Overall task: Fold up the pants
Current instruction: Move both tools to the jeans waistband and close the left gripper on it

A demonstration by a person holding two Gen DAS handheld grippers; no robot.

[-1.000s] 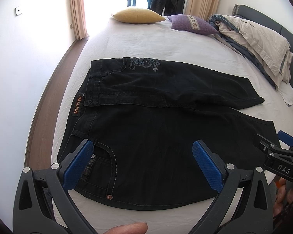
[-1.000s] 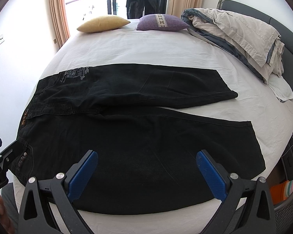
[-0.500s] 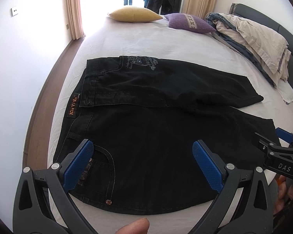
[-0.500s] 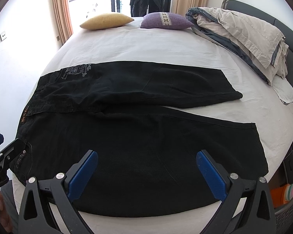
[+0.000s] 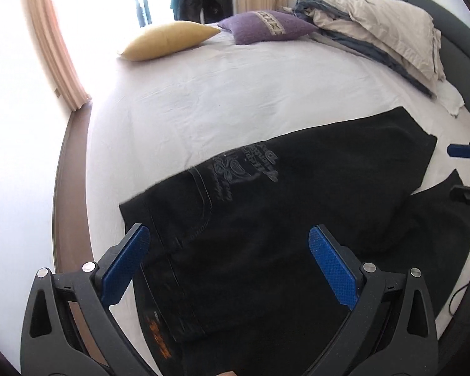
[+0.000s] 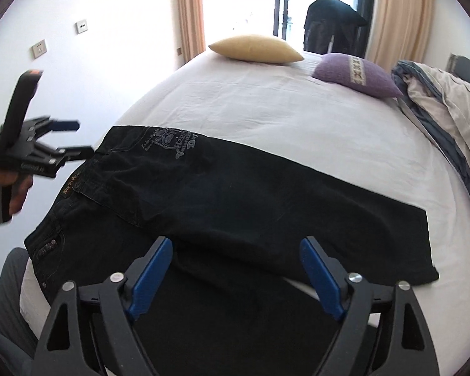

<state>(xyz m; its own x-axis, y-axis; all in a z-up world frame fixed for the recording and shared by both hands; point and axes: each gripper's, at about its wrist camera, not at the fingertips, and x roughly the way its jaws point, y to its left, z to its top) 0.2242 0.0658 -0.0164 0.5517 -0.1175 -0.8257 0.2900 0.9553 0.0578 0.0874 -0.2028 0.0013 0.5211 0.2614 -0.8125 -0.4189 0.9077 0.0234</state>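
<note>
pants (image 5: 266,219) laid flat on the bed (image 5: 235,100), one leg folded over the other | left gripper (image 5: 232,269) held over the waistband, fingers apart, nothing clamped | right gripper (image 6: 236,277) over the legs, jaws just narrowed, nothing between

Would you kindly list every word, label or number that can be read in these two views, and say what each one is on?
None reads with certainty.
Grey print on the black pants: decorative lettering, a large "D" perhaps, otherwise illegible.
Orange waistband patch: lettering too small to read.
Label on the left gripper: blurred, unreadable.
Band on the purple pillow: a woven pattern, not text.
</note>
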